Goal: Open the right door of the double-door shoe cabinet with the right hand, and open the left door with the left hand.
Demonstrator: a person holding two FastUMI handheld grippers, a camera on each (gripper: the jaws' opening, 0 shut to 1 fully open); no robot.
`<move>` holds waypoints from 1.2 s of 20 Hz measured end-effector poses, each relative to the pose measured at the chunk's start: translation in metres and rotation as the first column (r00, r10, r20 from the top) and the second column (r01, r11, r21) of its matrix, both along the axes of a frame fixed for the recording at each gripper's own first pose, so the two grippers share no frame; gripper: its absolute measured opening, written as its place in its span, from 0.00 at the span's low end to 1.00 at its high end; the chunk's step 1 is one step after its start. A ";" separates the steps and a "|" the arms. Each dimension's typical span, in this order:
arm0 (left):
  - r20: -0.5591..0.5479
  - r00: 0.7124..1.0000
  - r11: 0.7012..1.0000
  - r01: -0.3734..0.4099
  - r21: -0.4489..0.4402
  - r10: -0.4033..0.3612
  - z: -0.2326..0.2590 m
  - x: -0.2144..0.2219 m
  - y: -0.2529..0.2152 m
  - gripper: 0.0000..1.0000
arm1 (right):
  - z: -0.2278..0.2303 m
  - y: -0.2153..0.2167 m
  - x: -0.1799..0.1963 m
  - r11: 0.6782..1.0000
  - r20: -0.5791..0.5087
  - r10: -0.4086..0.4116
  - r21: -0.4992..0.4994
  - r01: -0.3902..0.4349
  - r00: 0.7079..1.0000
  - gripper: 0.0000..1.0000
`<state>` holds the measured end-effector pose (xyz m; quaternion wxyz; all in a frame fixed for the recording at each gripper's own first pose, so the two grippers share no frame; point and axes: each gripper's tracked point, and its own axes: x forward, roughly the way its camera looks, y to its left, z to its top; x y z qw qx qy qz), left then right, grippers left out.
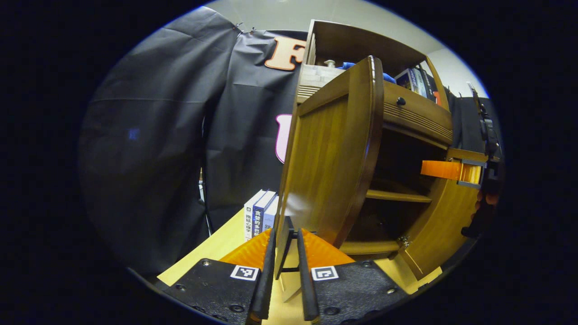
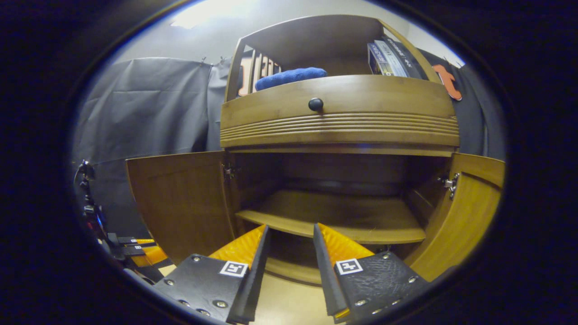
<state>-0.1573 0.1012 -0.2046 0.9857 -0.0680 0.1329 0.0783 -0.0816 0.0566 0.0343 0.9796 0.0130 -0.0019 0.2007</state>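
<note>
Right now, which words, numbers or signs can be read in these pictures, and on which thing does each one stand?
"拖延心理学": spine of the white book standing beside the left door.
"贪婪的多巴胺": spine of the blue book next to it, as far as it can be read.
Third book: spine mostly hidden, unreadable.
Top-shelf books: print too small to read.
Square markers: coded patterns, no words.

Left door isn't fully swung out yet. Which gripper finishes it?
Left. The left gripper already straddles the left door at its lower edge, fingers on either side, so it can likely keep pulling. The right gripper is open in front of the shelf, holding nothing, with the right door already wide open.
</note>
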 end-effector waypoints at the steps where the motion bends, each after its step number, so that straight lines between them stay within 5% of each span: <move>1: 0.004 1.000 1.000 -0.013 0.005 0.013 0.000 -0.003 0.007 0.27 | -0.001 0.002 0.001 1.000 -0.002 0.003 0.000 -0.003 1.000 0.53; 3: 0.004 0.999 0.999 -0.035 0.003 0.035 0.002 -0.003 0.019 0.27 | -0.002 0.003 0.001 1.000 -0.002 0.010 0.001 -0.010 1.000 0.53; 4: 0.006 0.999 0.999 -0.043 0.001 0.042 0.002 -0.006 0.024 0.27 | -0.002 0.005 0.001 1.000 -0.003 0.012 -0.001 -0.012 1.000 0.60; 7: 0.011 0.998 0.998 -0.059 -0.004 0.059 0.003 -0.007 0.035 0.27 | -0.004 0.008 0.002 1.000 -0.003 0.017 -0.009 -0.017 1.000 0.53; 14: 0.027 0.999 0.999 -0.044 -0.017 0.045 0.008 -0.011 0.041 0.27 | -0.005 0.009 0.003 1.000 -0.003 0.015 -0.020 -0.015 1.000 0.53; 20: 0.023 0.989 0.989 -0.146 0.004 0.146 0.010 -0.026 0.083 0.27 | -0.006 0.014 0.003 0.999 -0.004 0.023 -0.023 -0.023 1.000 0.53; 24: 0.046 0.983 0.982 -0.175 -0.074 0.179 0.014 -0.033 0.089 0.31 | -0.008 0.023 0.002 0.999 -0.007 0.041 -0.030 -0.041 0.999 0.53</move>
